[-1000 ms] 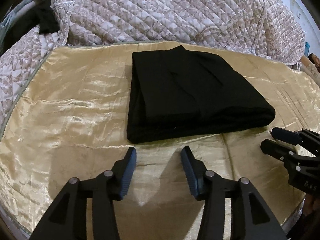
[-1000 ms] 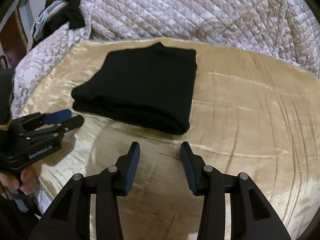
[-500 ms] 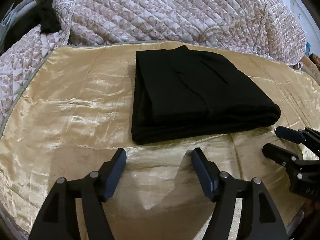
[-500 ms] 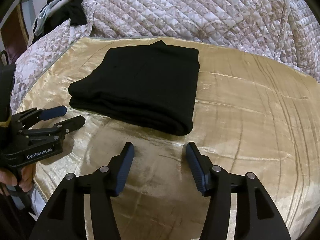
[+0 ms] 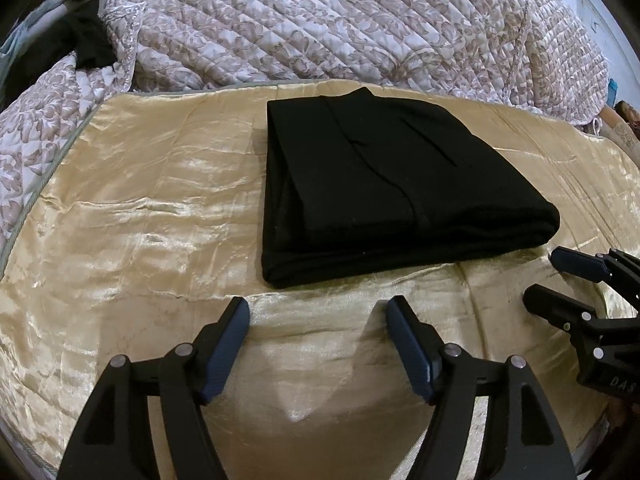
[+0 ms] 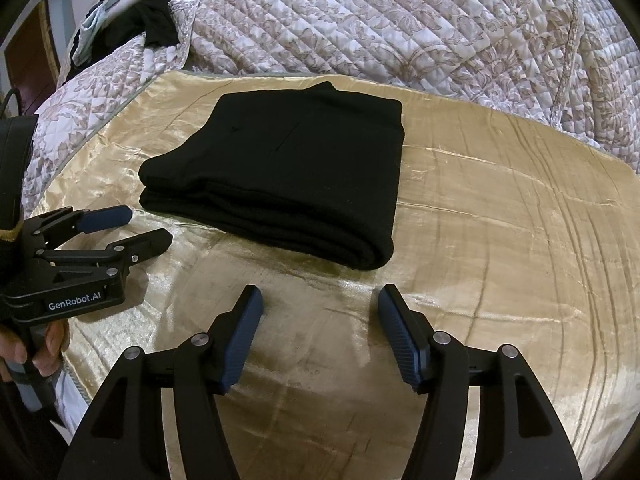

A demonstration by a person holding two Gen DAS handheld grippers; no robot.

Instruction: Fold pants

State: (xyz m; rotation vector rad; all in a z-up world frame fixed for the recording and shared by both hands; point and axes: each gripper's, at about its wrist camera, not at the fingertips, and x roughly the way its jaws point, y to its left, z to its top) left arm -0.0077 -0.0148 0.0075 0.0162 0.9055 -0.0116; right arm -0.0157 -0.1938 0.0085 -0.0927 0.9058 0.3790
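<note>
Black pants (image 5: 392,184) are lying folded into a thick rectangle on the gold satin sheet (image 5: 140,208) of the bed. Both tools are hovering just near of the bundle, angled down. The left gripper (image 5: 318,312) is standing wide and empty; the right gripper (image 6: 320,300) is opening, empty too. Both gaps are wider than a second ago.

A bed carries a shiny golden satin sheet (image 5: 132,216), creased and catching the light. Behind the sheet lies a bunched quilted floral bedspread (image 5: 340,20). Beyond the bedspread's left end sit dark and pale clothes (image 6: 132,12) beside a brown wooden panel (image 6: 28,60).
</note>
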